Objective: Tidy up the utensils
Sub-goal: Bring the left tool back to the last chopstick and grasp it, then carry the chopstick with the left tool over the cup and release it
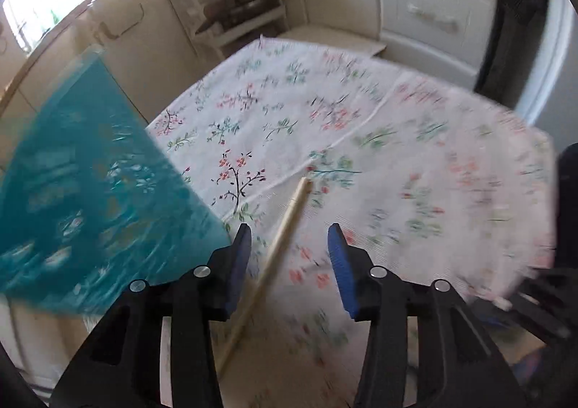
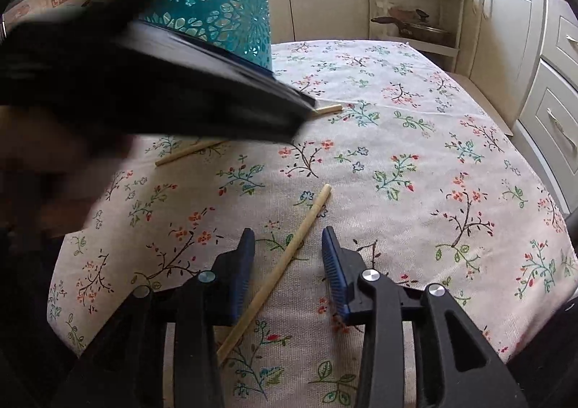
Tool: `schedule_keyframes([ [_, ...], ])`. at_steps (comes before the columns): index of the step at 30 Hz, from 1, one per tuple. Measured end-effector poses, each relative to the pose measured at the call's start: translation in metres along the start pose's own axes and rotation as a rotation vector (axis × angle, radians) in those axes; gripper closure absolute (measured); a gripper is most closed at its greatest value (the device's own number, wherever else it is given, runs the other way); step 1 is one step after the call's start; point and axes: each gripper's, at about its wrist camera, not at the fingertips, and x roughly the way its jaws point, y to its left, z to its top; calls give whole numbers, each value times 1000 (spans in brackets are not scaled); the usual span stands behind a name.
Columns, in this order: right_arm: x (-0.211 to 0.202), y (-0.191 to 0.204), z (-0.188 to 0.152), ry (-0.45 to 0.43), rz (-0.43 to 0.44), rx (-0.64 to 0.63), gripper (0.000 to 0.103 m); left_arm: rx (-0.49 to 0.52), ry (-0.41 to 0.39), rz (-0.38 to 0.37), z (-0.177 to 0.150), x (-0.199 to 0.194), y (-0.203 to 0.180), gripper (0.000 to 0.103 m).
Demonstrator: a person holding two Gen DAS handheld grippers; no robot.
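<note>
Both claws stand half open, gripping nothing: the left gripper (image 1: 289, 241) straddles one chopstick (image 1: 268, 269), the right gripper (image 2: 288, 245) another chopstick (image 2: 285, 260), pads clear, on the tablecloth (image 2: 415, 173).

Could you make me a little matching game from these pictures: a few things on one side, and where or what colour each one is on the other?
Things:
1. holder
2. near chopstick
3. far chopstick
4. tablecloth

Descriptions:
A. floral, covers the table
B. lies between the right gripper's open fingers
C. teal, patterned with cut-outs
D. partly hidden under the left gripper

Pairs: 1-C, 2-B, 3-D, 4-A
</note>
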Motion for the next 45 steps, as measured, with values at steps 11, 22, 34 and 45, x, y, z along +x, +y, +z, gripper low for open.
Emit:
schedule_keyframes([
  [11, 5, -7, 4, -9, 40, 20, 59, -59, 18, -129, 9, 38, 18, 57],
  [22, 4, -1, 1, -20, 3, -17, 59, -147, -66, -179, -12, -25, 28, 98],
  [34, 3, 10, -1, -29, -45, -44, 58, -482, -548, -228, -7, -218, 146, 98],
  [45, 9, 11, 3, -39, -45, -51, 57, -719, -711, 79, 26, -185, 203, 98],
])
